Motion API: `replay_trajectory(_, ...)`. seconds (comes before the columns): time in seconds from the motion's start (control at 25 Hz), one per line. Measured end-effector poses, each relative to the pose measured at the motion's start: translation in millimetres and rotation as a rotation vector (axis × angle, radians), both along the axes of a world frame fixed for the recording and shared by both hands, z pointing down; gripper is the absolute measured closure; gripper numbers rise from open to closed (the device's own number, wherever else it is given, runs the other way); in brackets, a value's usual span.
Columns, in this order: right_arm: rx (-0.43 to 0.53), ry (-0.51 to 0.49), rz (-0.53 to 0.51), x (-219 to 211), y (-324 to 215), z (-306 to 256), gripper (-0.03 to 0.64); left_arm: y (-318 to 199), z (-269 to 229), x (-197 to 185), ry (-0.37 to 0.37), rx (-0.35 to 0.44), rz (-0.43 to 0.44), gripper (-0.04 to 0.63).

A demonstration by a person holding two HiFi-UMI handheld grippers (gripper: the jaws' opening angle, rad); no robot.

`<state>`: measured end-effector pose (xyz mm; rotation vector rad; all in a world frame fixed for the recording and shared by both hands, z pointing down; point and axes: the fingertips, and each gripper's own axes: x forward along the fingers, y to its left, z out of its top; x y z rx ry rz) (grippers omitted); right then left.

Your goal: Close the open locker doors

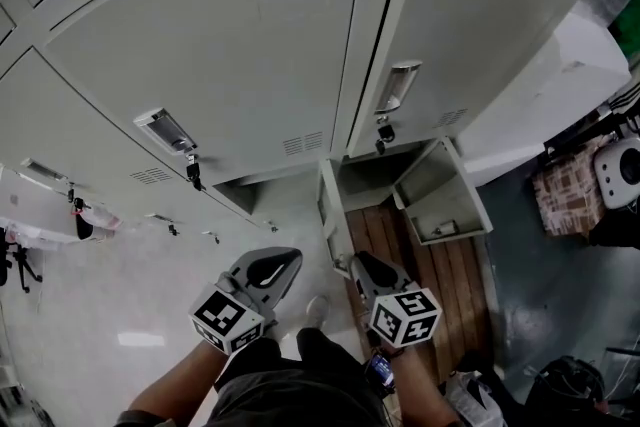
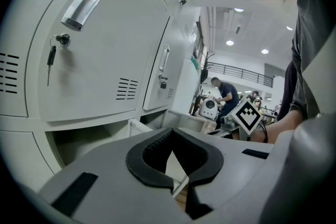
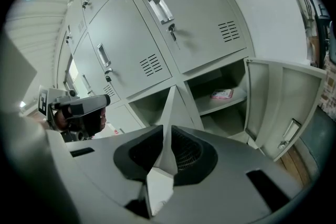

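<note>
Grey lockers fill the head view; the upper doors (image 1: 230, 65) are closed. Two lower lockers stand open. The left one's door (image 1: 329, 210) juts out edge-on towards me. The right one's door (image 1: 440, 195) is swung wide to the right. My right gripper (image 1: 352, 261) sits at the free edge of the left door. In the right gripper view that thin door edge (image 3: 170, 107) runs between the pads, with the right gripper (image 3: 164, 131) shut on it. My left gripper (image 1: 293, 258) hangs beside it, left of the door. Its fingers meet on nothing, so the left gripper (image 2: 170, 132) is shut.
A pink packet (image 3: 222, 94) lies on the shelf of the right open locker. Wooden planks (image 1: 450, 275) cover the floor below it. A white device (image 1: 620, 170) and a checked bag (image 1: 565, 195) stand at the right. A person (image 2: 226, 94) works far off.
</note>
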<state>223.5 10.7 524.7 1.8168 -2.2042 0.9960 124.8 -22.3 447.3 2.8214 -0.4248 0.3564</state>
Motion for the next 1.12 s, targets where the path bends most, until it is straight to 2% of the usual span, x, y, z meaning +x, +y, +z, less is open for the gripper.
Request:
replay_trajectory(0.48, -0.002, -0.009, -0.064, -38, -10, 0, 0.584, -9, 12, -34, -0.010, -0.010, -0.056, 0.586)
replay_trajectory(1.12, -0.026, 0.009, 0.010, -89, -30, -1, 0.584, -38, 6, -91, 0.006, -0.004, -0.006, 0.586)
